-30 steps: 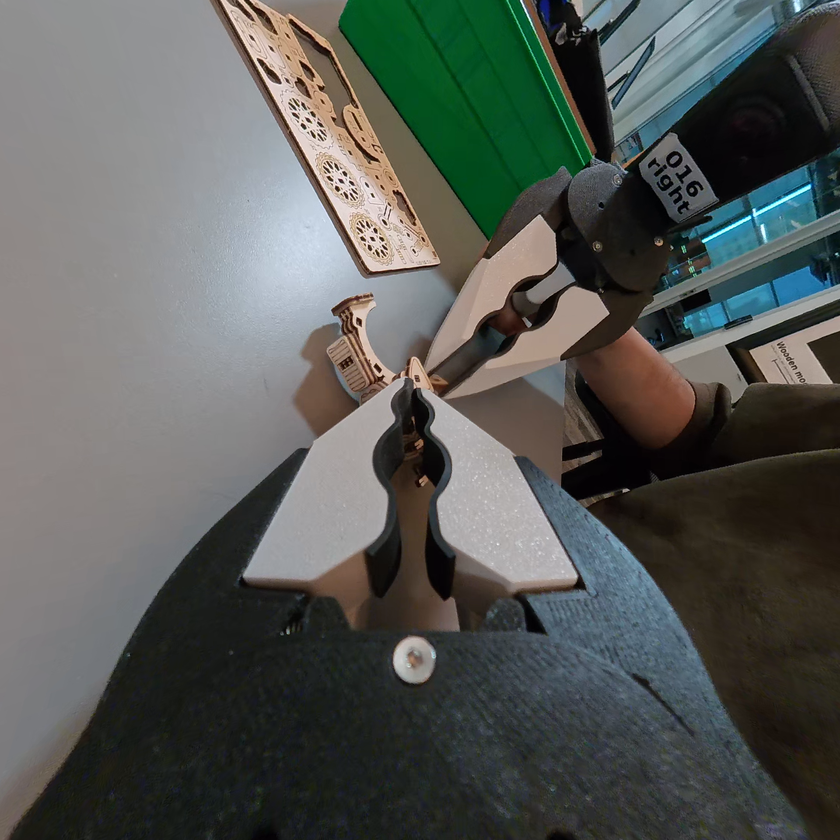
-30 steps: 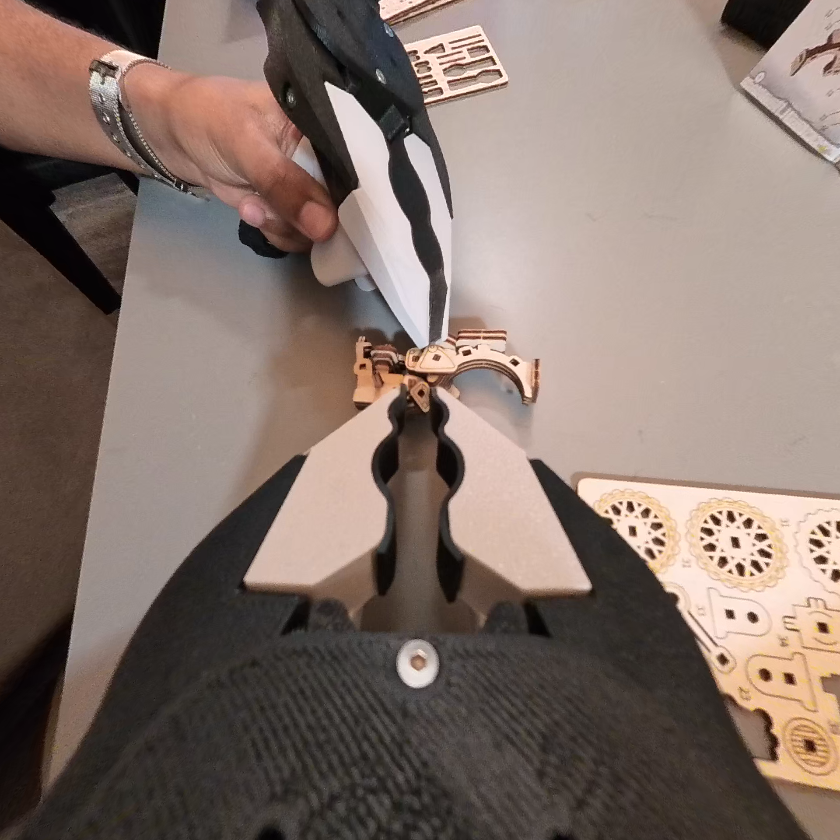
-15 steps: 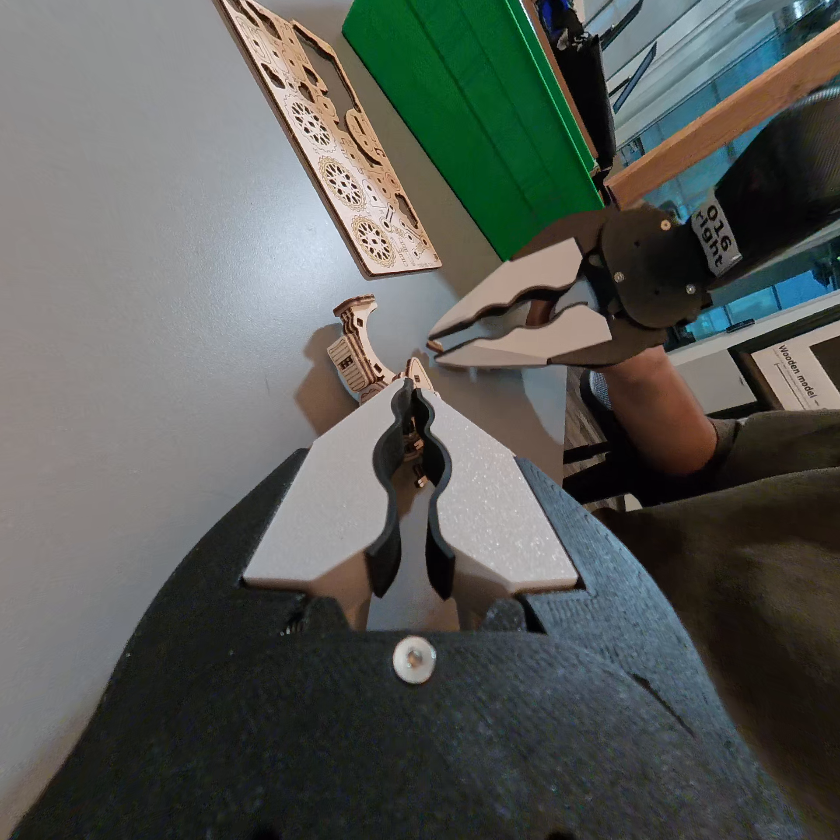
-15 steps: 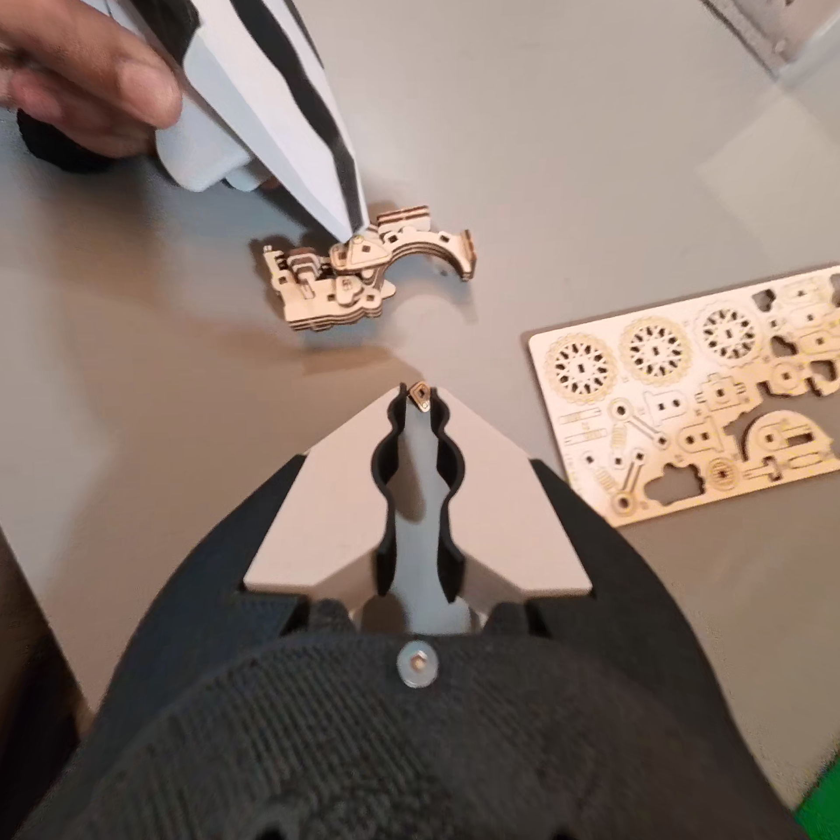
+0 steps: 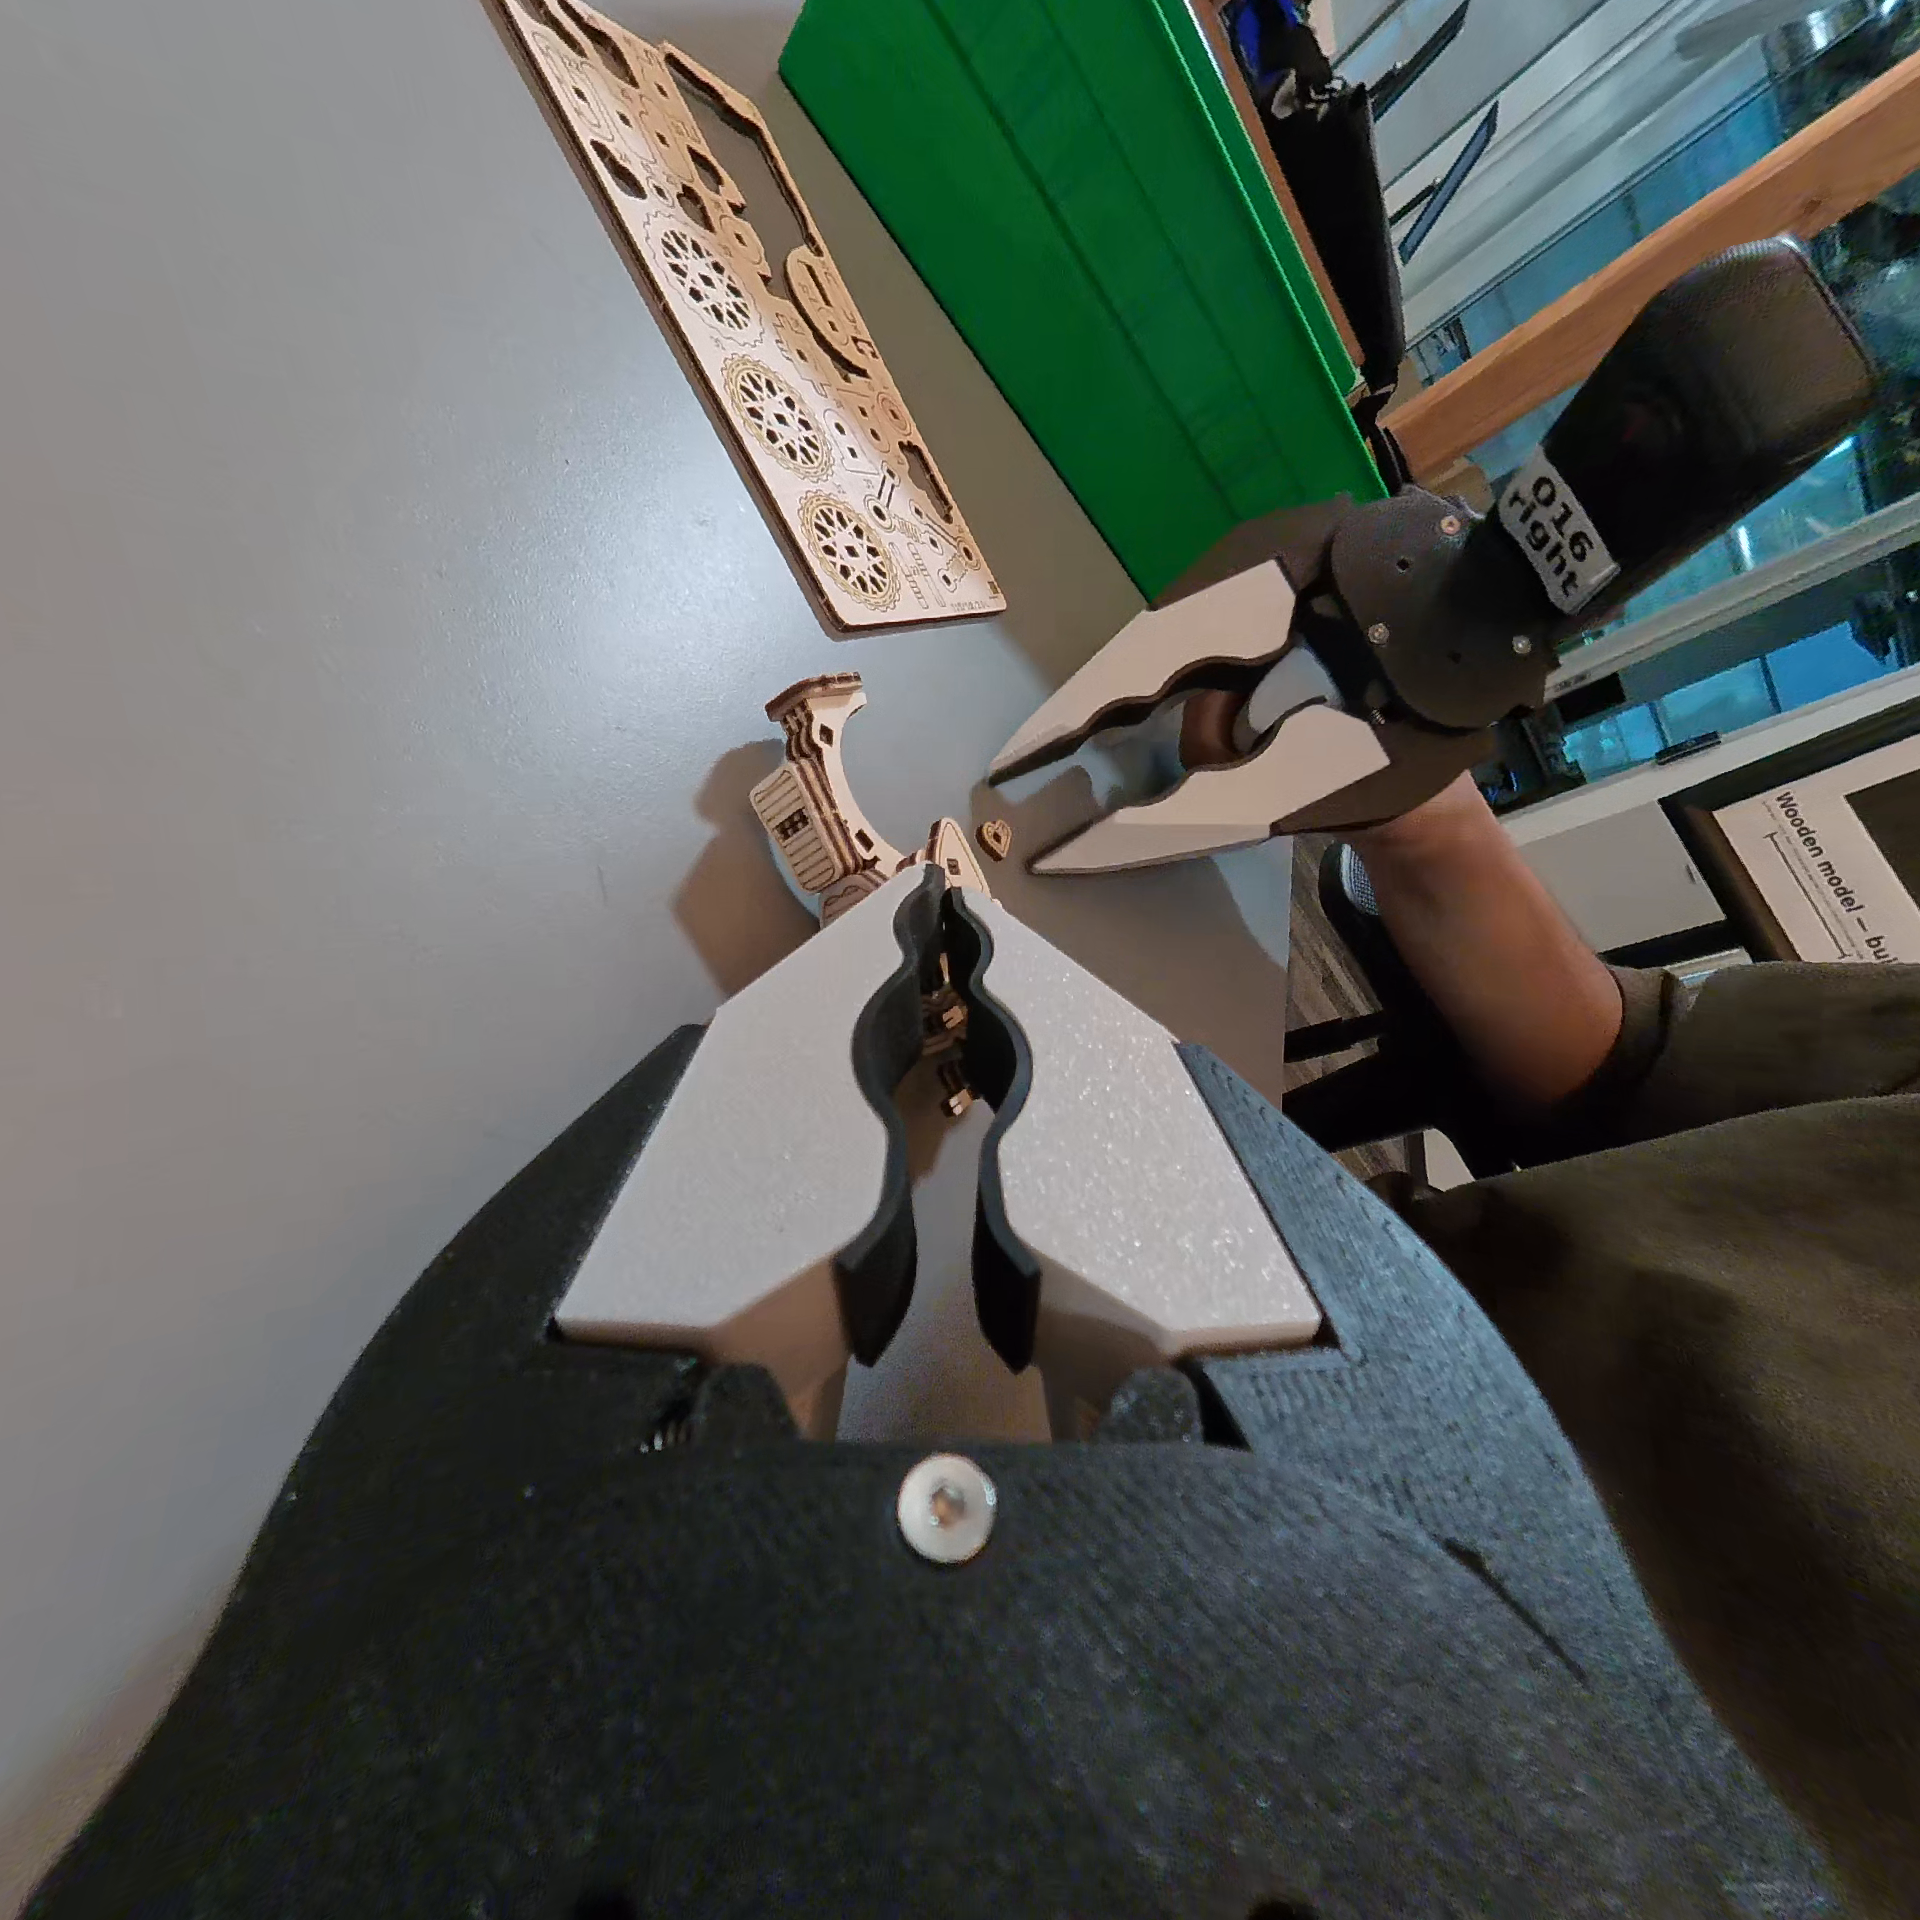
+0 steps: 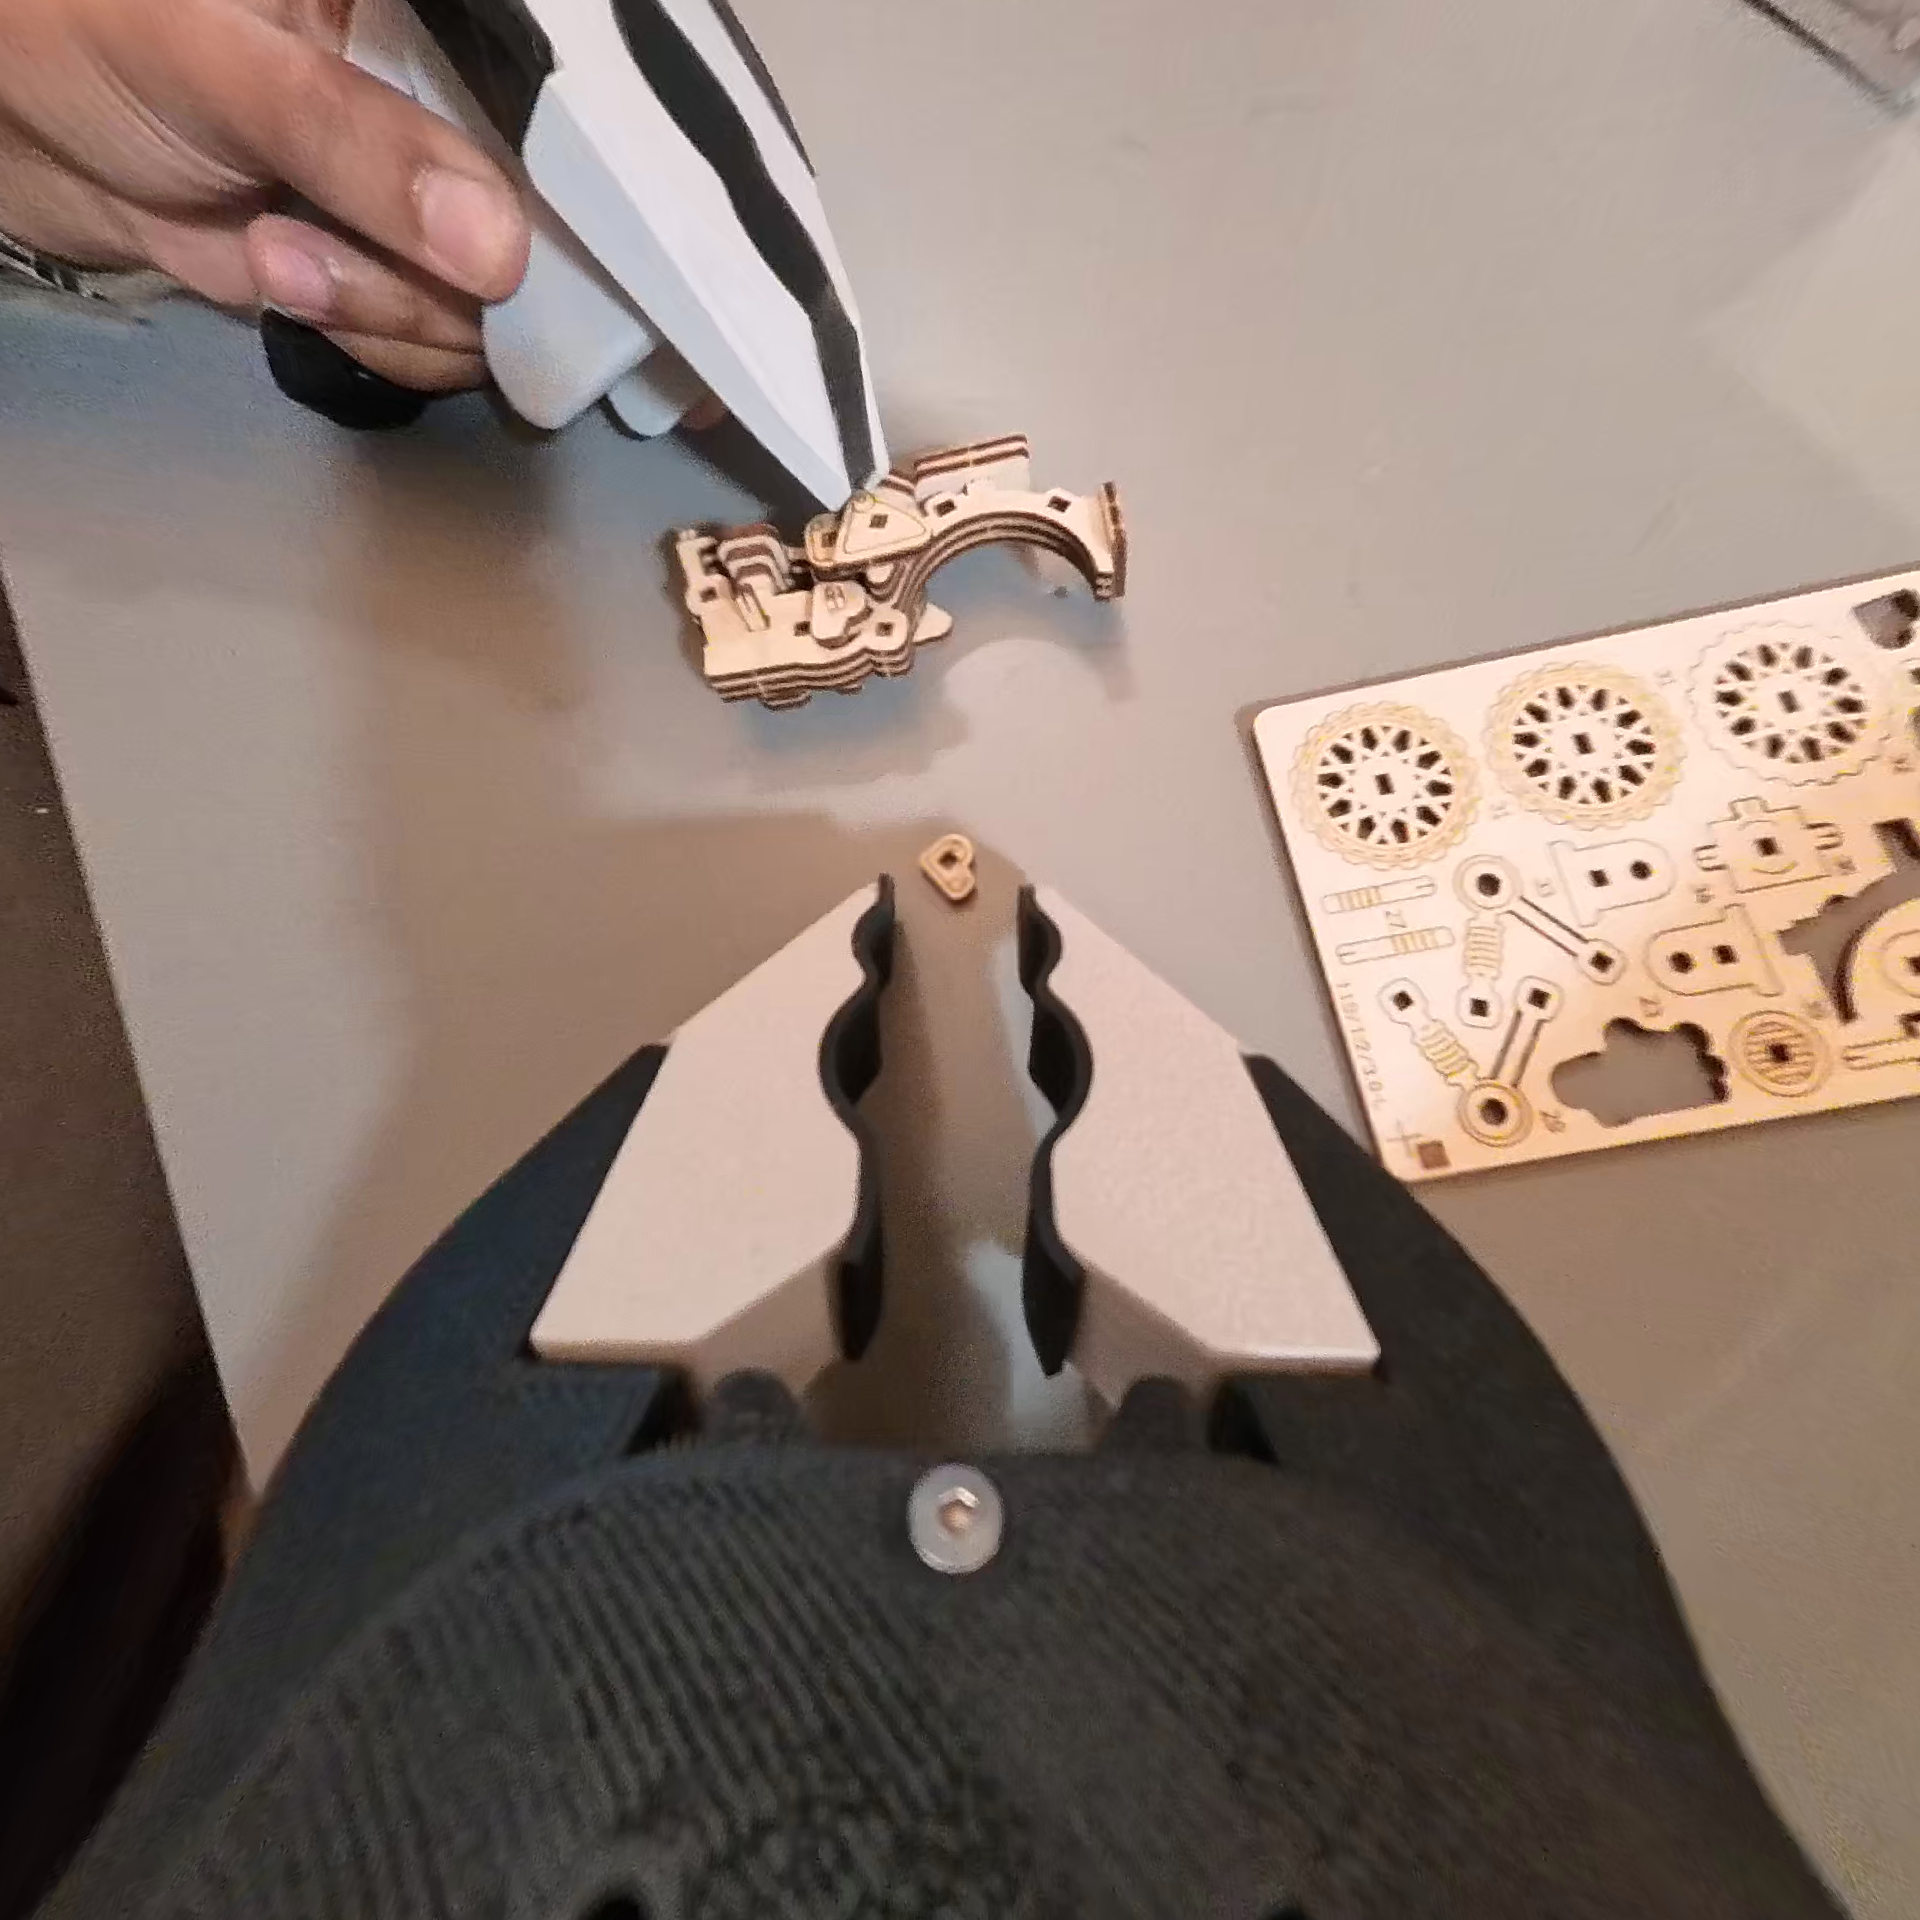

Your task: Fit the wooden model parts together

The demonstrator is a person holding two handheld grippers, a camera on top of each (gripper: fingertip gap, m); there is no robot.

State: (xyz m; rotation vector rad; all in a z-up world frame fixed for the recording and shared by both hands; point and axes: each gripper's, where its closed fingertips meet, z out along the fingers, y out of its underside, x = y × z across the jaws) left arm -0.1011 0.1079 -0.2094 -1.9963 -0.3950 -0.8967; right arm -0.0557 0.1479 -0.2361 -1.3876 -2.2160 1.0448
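A part-built wooden model (image 6: 883, 592) lies on the grey table (image 6: 1351, 364). My left gripper (image 5: 935, 883) is shut on its upper edge; in the right wrist view its tip (image 6: 857, 483) pinches the model's top piece. My right gripper (image 6: 954, 891) is open, a short way back from the model. A small loose wooden piece (image 6: 948, 864) lies on the table between its fingertips. In the left wrist view the right gripper (image 5: 1013, 821) is open around that small piece (image 5: 995, 837), to the right of the model (image 5: 810, 800).
A laser-cut wooden parts sheet (image 6: 1662, 914) lies right of the model, also in the left wrist view (image 5: 769, 343). A green board (image 5: 1091, 260) lies beyond it. The table's edge (image 6: 135, 935) is at the left. A person's hand (image 6: 260, 156) holds the left gripper. About 7 cm separates my left fingertips from my right.
My right gripper pulled back from the model while shut on the small piece, then opened. The piece now lies on the table. The left gripper kept its hold on the model.
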